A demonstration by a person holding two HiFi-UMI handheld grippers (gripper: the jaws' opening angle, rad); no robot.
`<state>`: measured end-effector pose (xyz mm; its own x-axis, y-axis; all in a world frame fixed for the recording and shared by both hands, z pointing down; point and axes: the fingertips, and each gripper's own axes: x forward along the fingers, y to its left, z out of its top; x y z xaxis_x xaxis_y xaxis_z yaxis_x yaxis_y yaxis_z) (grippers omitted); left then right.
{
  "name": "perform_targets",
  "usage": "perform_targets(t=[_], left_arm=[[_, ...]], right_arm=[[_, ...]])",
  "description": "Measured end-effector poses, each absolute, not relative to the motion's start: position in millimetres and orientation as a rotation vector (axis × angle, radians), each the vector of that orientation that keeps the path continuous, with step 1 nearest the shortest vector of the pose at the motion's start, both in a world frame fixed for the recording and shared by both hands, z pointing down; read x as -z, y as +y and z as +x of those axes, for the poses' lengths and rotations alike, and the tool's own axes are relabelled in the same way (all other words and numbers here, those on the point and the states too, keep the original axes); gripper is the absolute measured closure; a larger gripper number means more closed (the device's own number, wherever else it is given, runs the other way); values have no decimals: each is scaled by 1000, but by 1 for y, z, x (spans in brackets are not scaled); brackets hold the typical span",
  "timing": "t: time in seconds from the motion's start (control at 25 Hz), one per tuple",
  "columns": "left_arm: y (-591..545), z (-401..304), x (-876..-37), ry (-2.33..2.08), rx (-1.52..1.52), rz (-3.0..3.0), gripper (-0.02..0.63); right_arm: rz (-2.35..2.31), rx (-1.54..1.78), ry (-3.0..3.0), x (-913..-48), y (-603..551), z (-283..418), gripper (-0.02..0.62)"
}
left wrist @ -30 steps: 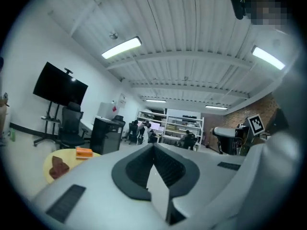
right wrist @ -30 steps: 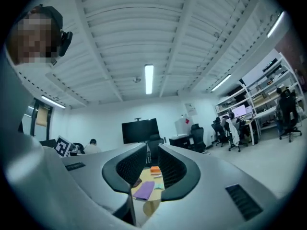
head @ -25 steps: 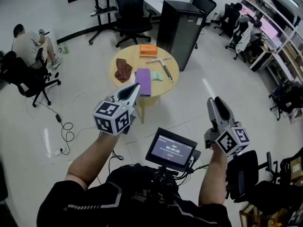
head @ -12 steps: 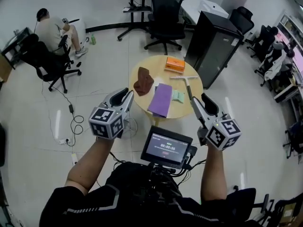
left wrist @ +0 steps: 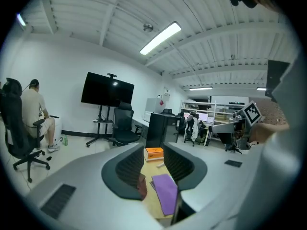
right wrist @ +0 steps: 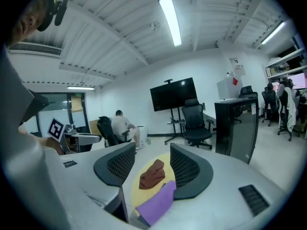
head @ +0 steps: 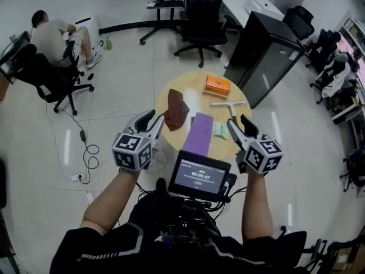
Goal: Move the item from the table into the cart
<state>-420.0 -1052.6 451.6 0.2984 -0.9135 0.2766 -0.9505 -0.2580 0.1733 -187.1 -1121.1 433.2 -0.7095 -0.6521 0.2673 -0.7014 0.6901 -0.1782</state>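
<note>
A round yellow table (head: pixel 197 90) stands just ahead of me. On it lie a brown cloth (head: pixel 177 108), a purple cloth (head: pixel 198 135), an orange box (head: pixel 217 85), a white squeegee (head: pixel 228 104) and a small green item (head: pixel 220 130). My left gripper (head: pixel 153 119) hovers at the table's near left edge, beside the brown cloth. My right gripper (head: pixel 235 124) hovers at the near right edge, by the green item. Both are open, their jaws have just been opening, and nothing is between them. The left gripper view looks at the orange box (left wrist: pixel 154 153), the right at the brown cloth (right wrist: pixel 152 174).
A black cabinet (head: pixel 262 44) stands right behind the table and a black office chair (head: pixel 202 21) beyond it. A person (head: pixel 54 36) sits at the far left by another chair. Cables (head: pixel 85 147) lie on the floor at the left. A small monitor (head: pixel 199 176) sits at my chest.
The table has come much nearer and now sits right in front of both grippers. Both grippers have sunk toward its near edge, and their jaws stand wider apart.
</note>
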Motion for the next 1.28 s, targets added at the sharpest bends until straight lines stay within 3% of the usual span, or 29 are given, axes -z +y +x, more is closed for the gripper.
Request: perform_targets(t=[0.2,0.52,0.68,0.76,0.92,1.28], left_arm=[[-1175,-445,-484,-1592,-183,2306,471],[-1186,-446,-543,-1586,-200,2248,471],[-1272,-427,-566,-1587,-263,2178,471],[-1307,-417,-579,-1584,-285,2158,471],[-1325,-407,-619,-1546,-287,2127,471],[-1377,-468,-718,-1494,-455,2056,471]], right_arm=[[1164,-474,-2577,-486,-1232,-214,331],[1114,-536,-2510,-569,-1229,-225,331],[983,-573,-2446,-611,-1317,-218,331],[916,-588,-2417,-634,-1349,-216,282],[793,-574,-2315,-698,-1363,-224,258],[763,-650,-2247,-765,-1395,-288,247]])
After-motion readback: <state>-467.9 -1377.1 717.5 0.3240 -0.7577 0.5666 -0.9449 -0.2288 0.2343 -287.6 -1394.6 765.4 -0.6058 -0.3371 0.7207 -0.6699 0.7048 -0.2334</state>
